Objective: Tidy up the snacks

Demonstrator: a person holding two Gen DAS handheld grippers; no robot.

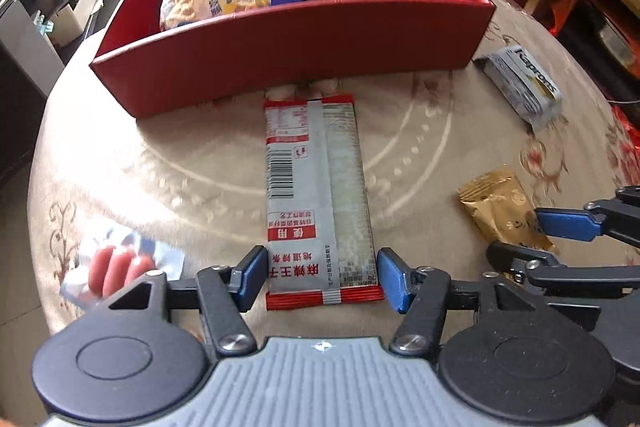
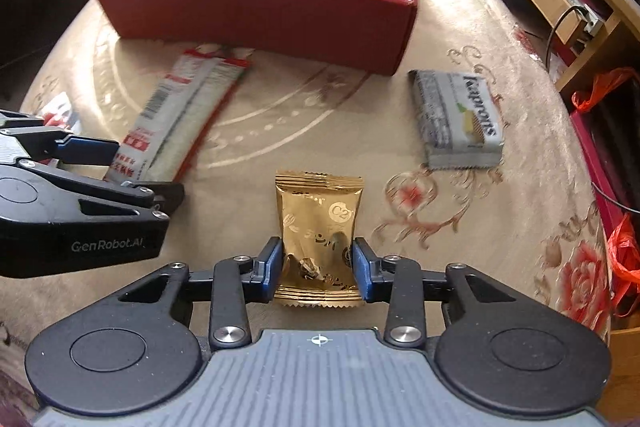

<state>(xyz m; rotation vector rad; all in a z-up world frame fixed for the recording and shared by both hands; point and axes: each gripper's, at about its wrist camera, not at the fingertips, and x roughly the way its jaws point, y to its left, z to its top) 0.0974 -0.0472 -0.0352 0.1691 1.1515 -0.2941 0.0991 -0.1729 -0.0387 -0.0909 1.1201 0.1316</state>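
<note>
The left gripper (image 1: 322, 279) straddles the near end of the long strip (image 1: 318, 199), its pads beside the wrapper's edges; whether they press it yet I cannot tell. The right gripper (image 2: 318, 267) pinches the gold packet (image 2: 320, 239) at its sides. Both snacks lie on the cloth (image 1: 180, 155) near the red box (image 1: 288, 55), which already holds several bags; a grey wafer pack (image 2: 460, 119) lies further right. The slick strip could slide or droop from an end grip, and the soft packet could crumple. Shelves and cabinets ring the patterned round table.
</note>
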